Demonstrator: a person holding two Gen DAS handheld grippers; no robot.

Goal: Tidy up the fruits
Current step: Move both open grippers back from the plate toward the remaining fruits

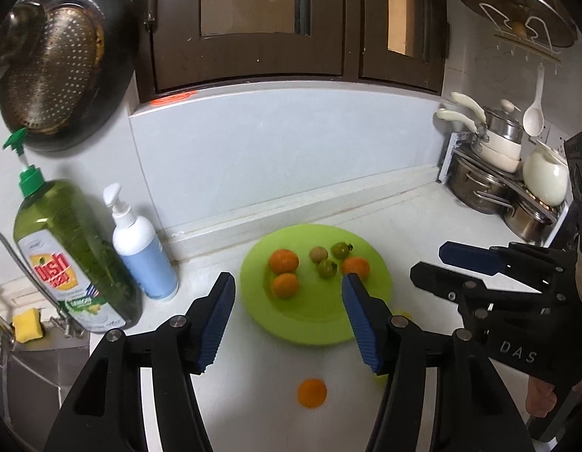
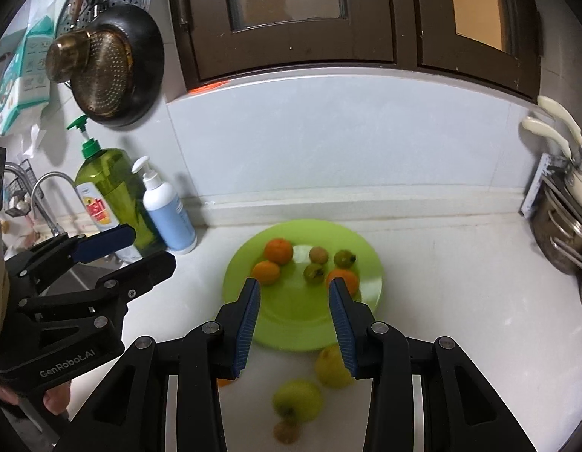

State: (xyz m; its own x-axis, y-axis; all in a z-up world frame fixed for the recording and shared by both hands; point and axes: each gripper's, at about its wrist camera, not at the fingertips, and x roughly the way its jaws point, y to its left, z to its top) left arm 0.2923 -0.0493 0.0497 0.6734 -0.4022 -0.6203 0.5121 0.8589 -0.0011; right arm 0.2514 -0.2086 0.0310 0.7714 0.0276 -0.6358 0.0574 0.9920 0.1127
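orange fruit: loose on counter, near green plate; judged light, firm, prone to roll, best pinched across middle
left hand-held gripper: spread, empty
right hand-held gripper: spread, empty

Green dish soap bottle stands beside white pump bottle against the wall. Yellow sponge by sink. Strainer hangs above. Stacked pots at right.

Your left wrist view looks down along its fingers at the table, close in. Your right wrist view faces likewise; both share the green plate.
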